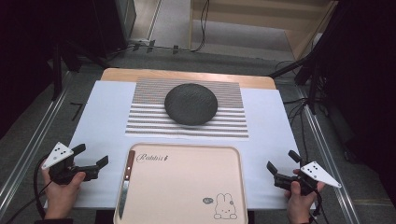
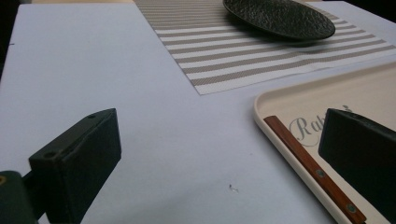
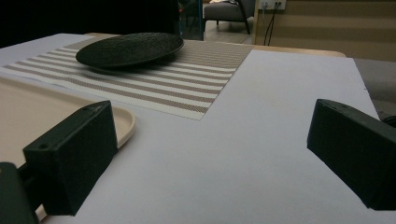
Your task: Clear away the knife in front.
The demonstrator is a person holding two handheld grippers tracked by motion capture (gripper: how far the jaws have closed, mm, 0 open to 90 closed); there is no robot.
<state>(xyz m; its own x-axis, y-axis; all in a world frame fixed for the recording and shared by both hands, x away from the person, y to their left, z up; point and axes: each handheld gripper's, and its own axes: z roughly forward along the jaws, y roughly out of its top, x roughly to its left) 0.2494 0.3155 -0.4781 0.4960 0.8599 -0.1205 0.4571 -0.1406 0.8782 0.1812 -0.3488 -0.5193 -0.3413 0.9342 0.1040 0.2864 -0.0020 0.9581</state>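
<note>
A person's left hand [image 1: 63,186] holds the black two-jaw left gripper [image 1: 92,156] low over the near left edge of a white-covered table [image 1: 107,102], its jaws spread wide with nothing between them. At the near right edge, the right hand [image 1: 299,198] holds the matching right gripper [image 1: 283,161], jaws likewise parted and empty, above bare white cloth.

Between the two tools lies a pale pink rectangular plastic tray [image 1: 187,186] with rounded corners, printed with a script word at its upper left and a small cartoon rabbit at its lower right. A table knife with a reddish-brown riveted wooden handle and steel blade [image 1: 126,184] rests along the tray's left rim, handle pointing away from the person; in the left gripper view the handle [image 2: 313,170] lies just beside that gripper's right-hand jaw.

Beyond the tray, a grey-and-white striped woven placemat [image 1: 187,123] is spread flat, and a round, dark, textured plate [image 1: 191,103] sits on its far half.
</note>
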